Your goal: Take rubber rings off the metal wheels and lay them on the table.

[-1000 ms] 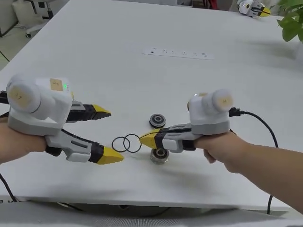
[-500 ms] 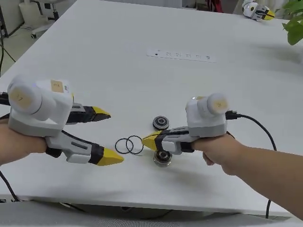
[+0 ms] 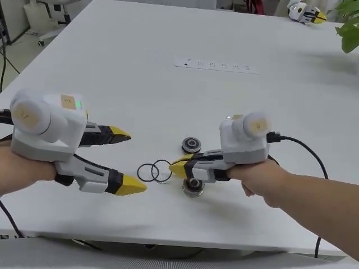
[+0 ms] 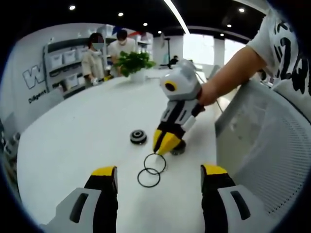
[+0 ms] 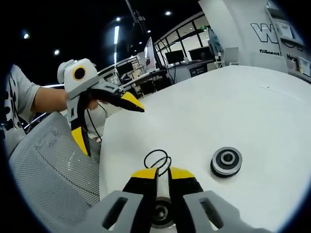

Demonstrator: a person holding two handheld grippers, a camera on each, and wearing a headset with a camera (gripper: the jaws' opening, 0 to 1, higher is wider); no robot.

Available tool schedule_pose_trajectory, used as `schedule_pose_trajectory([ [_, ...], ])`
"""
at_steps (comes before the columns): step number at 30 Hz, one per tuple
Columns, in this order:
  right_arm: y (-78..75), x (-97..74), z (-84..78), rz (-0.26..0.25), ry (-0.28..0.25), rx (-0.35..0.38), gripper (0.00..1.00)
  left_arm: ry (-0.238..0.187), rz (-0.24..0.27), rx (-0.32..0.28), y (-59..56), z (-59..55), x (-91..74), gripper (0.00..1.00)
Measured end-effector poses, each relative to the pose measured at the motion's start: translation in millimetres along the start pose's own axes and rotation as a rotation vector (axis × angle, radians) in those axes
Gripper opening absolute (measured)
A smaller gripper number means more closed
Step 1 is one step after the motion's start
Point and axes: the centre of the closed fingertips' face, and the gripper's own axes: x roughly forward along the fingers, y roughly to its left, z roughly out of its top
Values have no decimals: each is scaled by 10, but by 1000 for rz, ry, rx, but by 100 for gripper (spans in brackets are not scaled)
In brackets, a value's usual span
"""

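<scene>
Head view: right gripper (image 3: 178, 167) jaws pressed together, tip at two rubber rings (image 3: 154, 171) lying on table (image 3: 168, 84); can't tell if it's pinching one. Left gripper (image 3: 127, 159) spread wide, 9 o'clock of rings. Near wheel (image 3: 193, 187) sits under right gripper, far wheel (image 3: 191, 145) at its 12 o'clock. Risk: pulling back could drag a ring or nudge near wheel rolling.

Two rings (image 3: 152, 171) lie on the table (image 3: 140, 67), overlapping a little, between my left claw (image 3: 128, 160) and my right claw (image 3: 178, 167). The near wheel (image 3: 193, 188) sits under my right claw (just behind its tip). The far wheel (image 3: 190, 145) sits behind it.
</scene>
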Motion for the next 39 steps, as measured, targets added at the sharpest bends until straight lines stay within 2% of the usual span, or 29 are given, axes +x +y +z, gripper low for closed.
schedule_pose_trajectory([
  [11, 18, -14, 41, -1, -18, -50, 28, -3, 6, -1, 18, 10, -15, 71],
  [18, 10, -79, 132, -13, -43, -94, 40, -3, 12, -3, 60, 18, -18, 71],
  [28, -138, -258, 254, -63, -88, -117, 46, -4, 19, -9, 187, 51, 34, 71],
  [39, -345, -428, 253, -120, -86, -149, 51, -5, 25, -9, 357, 124, 168, 71],
])
